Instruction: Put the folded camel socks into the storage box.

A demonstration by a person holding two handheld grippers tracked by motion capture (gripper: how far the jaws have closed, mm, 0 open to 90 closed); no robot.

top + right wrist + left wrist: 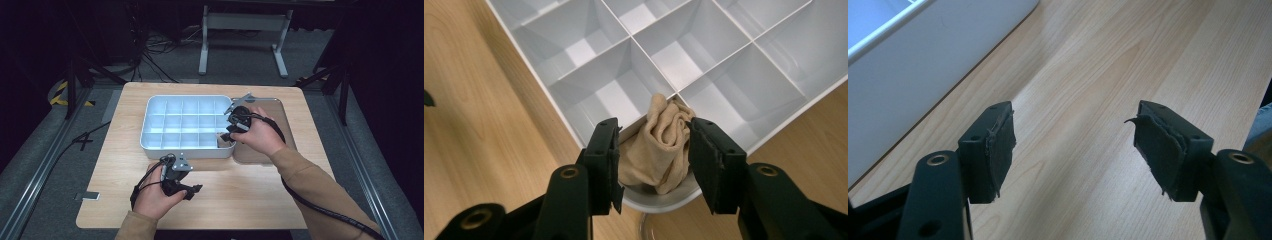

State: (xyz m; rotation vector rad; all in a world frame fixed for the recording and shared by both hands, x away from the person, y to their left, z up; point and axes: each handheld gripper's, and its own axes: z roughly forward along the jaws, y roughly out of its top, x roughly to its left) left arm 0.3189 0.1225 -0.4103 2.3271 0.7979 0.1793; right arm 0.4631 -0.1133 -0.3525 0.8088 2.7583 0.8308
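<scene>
Right gripper (654, 165) sits over the corner compartment of the white divided organiser tray (734, 75), jaws parted wide on either side of a beige rolled sock (659, 150). I see a gap between each pad and the fabric, so I judge the sock is not pinched; it rests in the cell, partly bunched against the divider. From the high view that cell is the tray's corner nearest the person's right hand (260, 135), which explains the wrist angled down over the rim: it gives a straight approach into a narrow cell.

Left gripper (1073, 145) hangs over bare counter (1088, 65) just beside the tray's near wall, jaws wide apart and empty. I read it as parked out of the way, close enough to steady the tray if it slides.

Other compartments look empty.
</scene>
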